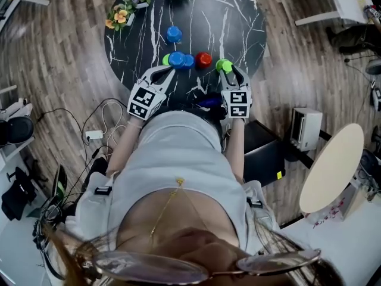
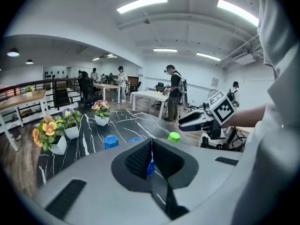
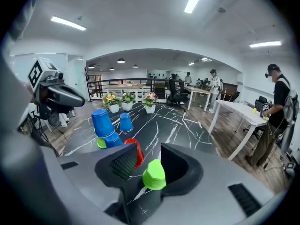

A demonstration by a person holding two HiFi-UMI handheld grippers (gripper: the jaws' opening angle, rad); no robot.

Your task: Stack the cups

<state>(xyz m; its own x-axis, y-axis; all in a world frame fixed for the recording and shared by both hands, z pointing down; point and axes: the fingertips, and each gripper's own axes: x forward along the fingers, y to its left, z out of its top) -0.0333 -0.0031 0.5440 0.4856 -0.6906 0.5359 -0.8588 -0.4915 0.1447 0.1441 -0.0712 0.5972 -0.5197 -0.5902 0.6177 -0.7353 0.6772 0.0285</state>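
Cups: small tapered plastic, plain colours, three blue, two green, one red. All are mouth-down on the black marbled tabletop point(image 1: 238, 22) with bases up, so long axes run near vertical.

Green cup point(image 3: 154, 175): stands between the pads of the right tongs point(image 3: 149, 165), by the tabletop's near edge. Tongs are released and the pads are apart. The cup sits close against one pad with a clear gap to the other. Axis upright with a slight lean.

Centre cluster: top blue cup point(image 3: 101, 122) sits over the lower blue cup point(image 3: 113, 140), tipped a little off vertical. Second green cup point(image 3: 101, 143) is tucked against that pile. Red cup point(image 3: 134, 151) is just beside it, partly behind a right-tongs pad. Far blue cup point(image 1: 174, 34) stands alone further in, toward the flower pots point(image 1: 122, 16).

Left tongs point(image 2: 151, 158): clenched, pads together, with a thin blue sliver in the seam. Can't tell whether that's a pinched cup or one seen through the gap. In the head view the tips sit right at the top blue cup.
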